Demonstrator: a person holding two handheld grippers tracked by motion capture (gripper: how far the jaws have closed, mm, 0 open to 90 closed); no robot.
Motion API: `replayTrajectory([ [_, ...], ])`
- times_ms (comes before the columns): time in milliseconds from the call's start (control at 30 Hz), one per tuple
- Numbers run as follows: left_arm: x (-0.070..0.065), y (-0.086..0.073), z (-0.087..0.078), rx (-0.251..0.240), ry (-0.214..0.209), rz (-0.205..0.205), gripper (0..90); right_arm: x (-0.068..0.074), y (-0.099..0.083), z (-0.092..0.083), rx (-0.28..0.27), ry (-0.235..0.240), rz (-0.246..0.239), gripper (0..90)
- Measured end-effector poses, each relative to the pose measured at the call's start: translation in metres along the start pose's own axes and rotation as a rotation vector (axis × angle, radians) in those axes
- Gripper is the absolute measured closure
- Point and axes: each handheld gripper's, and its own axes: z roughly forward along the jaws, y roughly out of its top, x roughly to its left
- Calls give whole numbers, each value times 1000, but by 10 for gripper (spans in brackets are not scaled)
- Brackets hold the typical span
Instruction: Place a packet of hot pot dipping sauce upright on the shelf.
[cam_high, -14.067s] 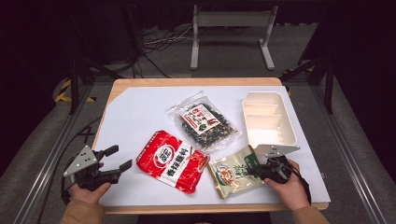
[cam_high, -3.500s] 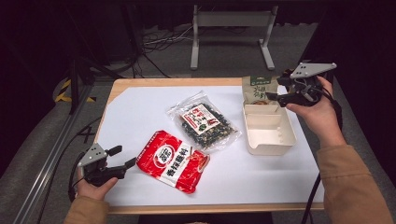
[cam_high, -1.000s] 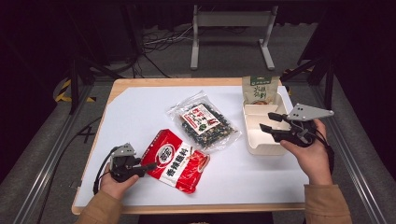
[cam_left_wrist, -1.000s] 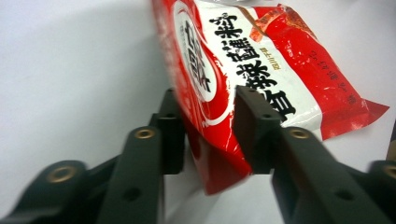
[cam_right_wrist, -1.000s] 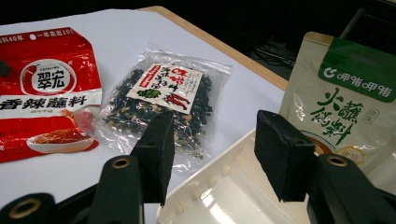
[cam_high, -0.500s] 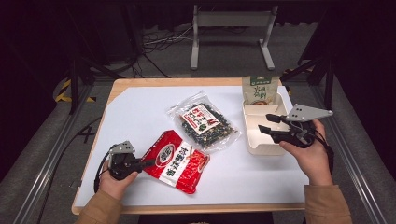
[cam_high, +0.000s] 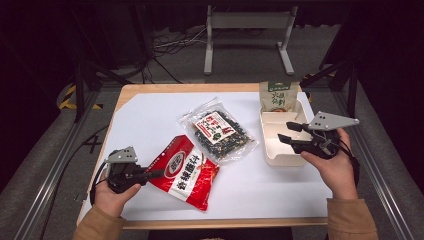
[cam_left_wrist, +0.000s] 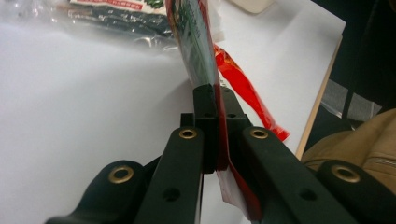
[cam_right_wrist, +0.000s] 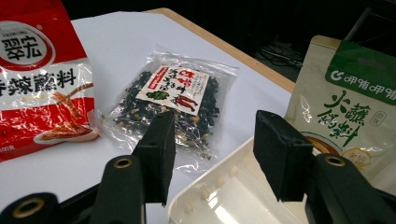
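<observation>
A red seasoning packet (cam_high: 186, 170) lies at the front left of the white table, its near edge raised. My left gripper (cam_high: 151, 174) is shut on that edge; in the left gripper view the jaws pinch the packet (cam_left_wrist: 198, 51) edge-on at my left gripper (cam_left_wrist: 215, 95). My right gripper (cam_high: 288, 133) hovers open over the white divided tray (cam_high: 272, 152), nothing between its pads (cam_right_wrist: 159, 149). In the right gripper view the tray's rim (cam_right_wrist: 205, 198) runs below my right gripper (cam_right_wrist: 212, 154).
A clear bag of dark dried bits (cam_high: 218, 130) (cam_right_wrist: 173, 100) lies mid-table between packet and tray. A beige and green pouch (cam_high: 278, 96) (cam_right_wrist: 348, 105) stands in the tray's far end. The table's wooden edge (cam_high: 200, 222) is at the front.
My left gripper has shut on the red packet's near edge and risen, tipping that edge off the table. The right hand has kept still.
</observation>
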Motion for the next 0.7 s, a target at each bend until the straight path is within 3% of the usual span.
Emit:
replayTrajectory([
  [133,-7,12,-8,-15,-16,24,894,-1,-1,-1,0,-2,2,486],
  [267,-13,22,-15,-56,0,52,895,-1,0,-2,-3,-5,0,487],
  [333,-19,31,-19,-84,14,108,895,0,1,-5,-14,-13,-4,488],
  [567,-27,49,-25,-80,29,189,895,-1,1,-8,-23,-20,-9,490],
  [700,-29,62,-28,-49,23,227,895,2,3,-7,-18,-15,-16,489],
])
